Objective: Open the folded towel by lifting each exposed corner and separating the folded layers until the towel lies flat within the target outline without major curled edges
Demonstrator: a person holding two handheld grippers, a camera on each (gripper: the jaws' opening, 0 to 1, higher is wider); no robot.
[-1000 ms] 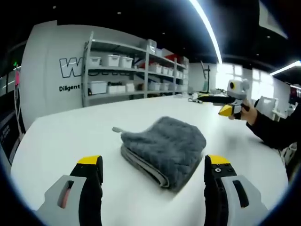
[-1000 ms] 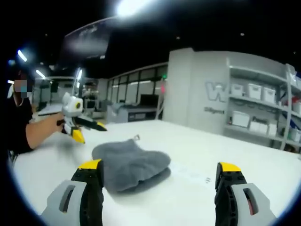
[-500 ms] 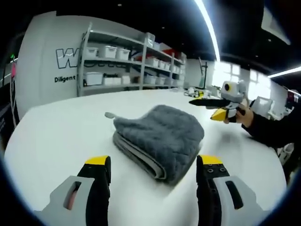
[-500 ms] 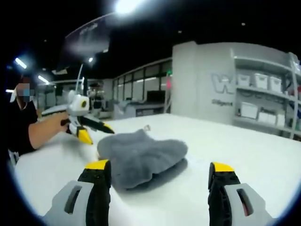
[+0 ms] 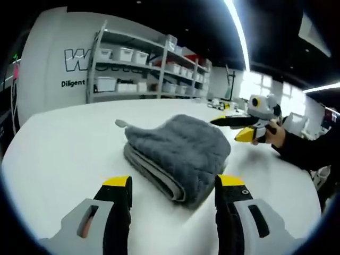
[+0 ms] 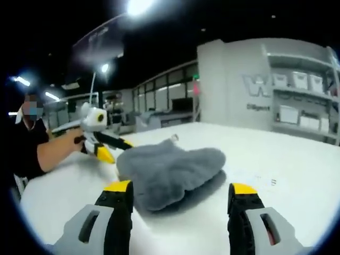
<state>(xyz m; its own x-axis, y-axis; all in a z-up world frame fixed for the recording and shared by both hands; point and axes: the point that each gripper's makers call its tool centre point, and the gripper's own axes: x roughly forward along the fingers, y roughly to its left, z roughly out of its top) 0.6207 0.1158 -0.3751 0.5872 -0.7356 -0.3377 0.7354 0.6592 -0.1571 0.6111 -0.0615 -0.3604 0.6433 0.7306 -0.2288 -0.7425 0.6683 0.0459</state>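
On the white table (image 5: 48, 154), just ahead of my left gripper (image 5: 172, 183), whose jaws are standing spread and holding nothing, the grey folded towel (image 5: 180, 146) is lying fully folded. My right gripper (image 6: 178, 190) is facing it too, spread and empty. No corner is lifted; I judge all the unfolding remains.

left gripper view sits low over the white table (image 5: 58, 154), looking along its own jaws, close on the folded grey towel (image 5: 183, 151), shelving rack (image 5: 143, 69) beyond. the right gripper (image 5: 234, 127) comes in from the right there. right gripper view faces the towel (image 6: 170, 170) from the opposite side, just as near, with the left gripper (image 6: 114, 149) at its left. both share the towel and tabletop.
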